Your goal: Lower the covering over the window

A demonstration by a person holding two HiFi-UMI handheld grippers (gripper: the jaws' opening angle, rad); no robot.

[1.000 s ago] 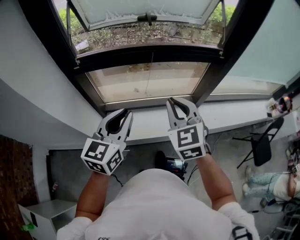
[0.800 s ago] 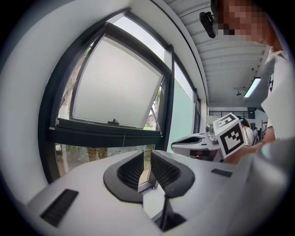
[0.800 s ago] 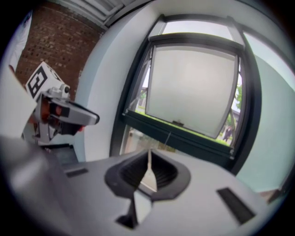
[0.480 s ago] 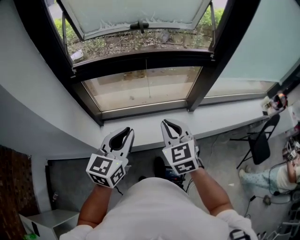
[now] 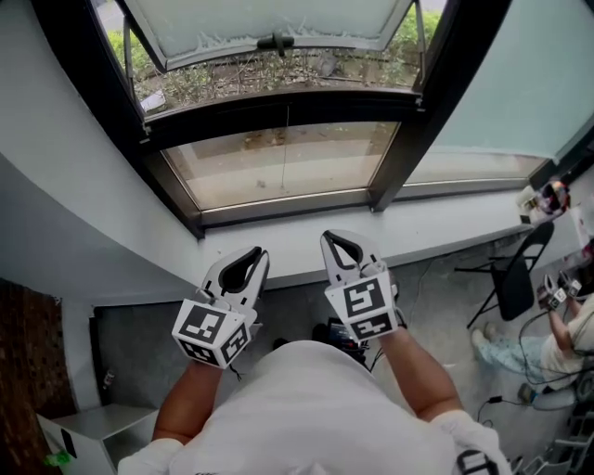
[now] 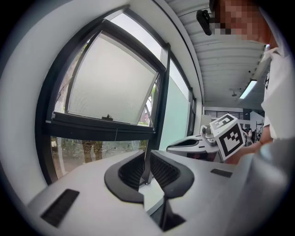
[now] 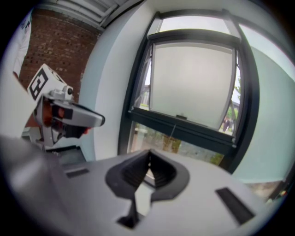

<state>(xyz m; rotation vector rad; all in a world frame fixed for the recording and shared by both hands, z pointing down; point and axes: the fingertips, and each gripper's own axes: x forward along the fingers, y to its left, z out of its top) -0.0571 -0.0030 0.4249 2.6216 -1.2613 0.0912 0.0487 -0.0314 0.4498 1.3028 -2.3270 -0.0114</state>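
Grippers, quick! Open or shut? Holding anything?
Left gripper: slightly open, jaws have just been closing, nothing between them.
Right gripper: shut, holding nothing.

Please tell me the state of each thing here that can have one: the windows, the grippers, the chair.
Upper window, open, tilted outward.
Lower window, shut, not covered.
Left gripper, fingers slightly apart, have just been closing, nothing between them.
Right gripper, fingers shut, empty.
Folding chair, unfolded, standing.
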